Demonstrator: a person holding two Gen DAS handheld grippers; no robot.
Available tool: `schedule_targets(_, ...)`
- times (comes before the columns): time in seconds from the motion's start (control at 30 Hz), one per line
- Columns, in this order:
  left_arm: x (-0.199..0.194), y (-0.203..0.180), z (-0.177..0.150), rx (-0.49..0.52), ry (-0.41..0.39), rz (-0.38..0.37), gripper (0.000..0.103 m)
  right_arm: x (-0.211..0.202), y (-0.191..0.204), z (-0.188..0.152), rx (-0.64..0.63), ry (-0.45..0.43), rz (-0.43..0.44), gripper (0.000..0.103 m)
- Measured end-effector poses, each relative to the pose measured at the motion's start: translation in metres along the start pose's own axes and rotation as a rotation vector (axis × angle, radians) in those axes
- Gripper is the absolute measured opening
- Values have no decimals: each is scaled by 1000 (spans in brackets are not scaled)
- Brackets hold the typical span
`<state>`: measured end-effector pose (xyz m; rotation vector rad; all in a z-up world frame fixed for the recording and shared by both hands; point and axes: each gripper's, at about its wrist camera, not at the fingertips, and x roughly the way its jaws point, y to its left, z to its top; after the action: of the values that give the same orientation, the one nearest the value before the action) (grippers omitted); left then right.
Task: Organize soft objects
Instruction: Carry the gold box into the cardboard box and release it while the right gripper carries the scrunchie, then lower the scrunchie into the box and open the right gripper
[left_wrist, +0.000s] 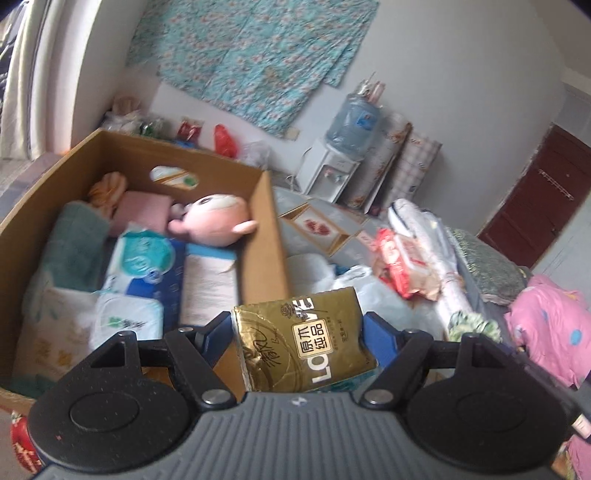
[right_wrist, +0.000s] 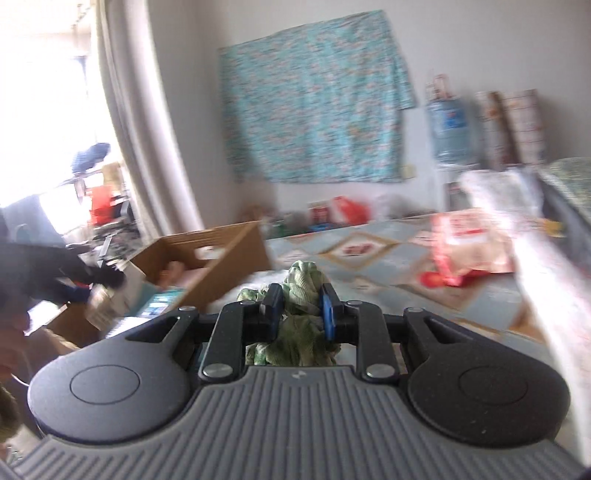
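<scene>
Two grippers hold loads beside the cardboard box (left_wrist: 269, 229): left gripper (left_wrist: 297, 328) clamps a gold tissue pack (left_wrist: 306, 343), right gripper (right_wrist: 299, 308) pinches green cloth (right_wrist: 301, 284).

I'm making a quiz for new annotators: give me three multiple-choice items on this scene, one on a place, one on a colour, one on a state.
1. Where is the pink plush toy?
A. in the cardboard box
B. on the bed
C. on the water dispenser

2. What colour is the tissue pack in the left gripper?
A. red
B. gold
C. white

3. What state is the right gripper in?
A. open, empty
B. shut, empty
C. shut on the green cloth

Answers: 1 A, the toy lies against the box's inner wall; 2 B, its wrapper is gold; 3 C, both pads press on the cloth.
</scene>
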<state>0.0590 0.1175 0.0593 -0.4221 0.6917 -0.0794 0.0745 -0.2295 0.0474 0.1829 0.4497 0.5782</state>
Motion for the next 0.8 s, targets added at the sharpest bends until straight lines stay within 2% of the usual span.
schedule_targets(0.23, 13, 39, -7, -7, 89, 34, 77, 26, 42, 11, -65, 39, 61, 21)
schedule_targets(0.47, 29, 55, -12, 41, 212, 42, 81, 48, 66, 27, -91, 79, 112, 22)
schedule_targets(0.67, 17, 57, -15, 59, 205, 9, 84, 66, 93, 50, -115, 101, 207, 23)
schedule_targets(0.8, 0, 64, -15, 40, 153, 11, 84, 89, 116, 64, -129, 172, 312, 24)
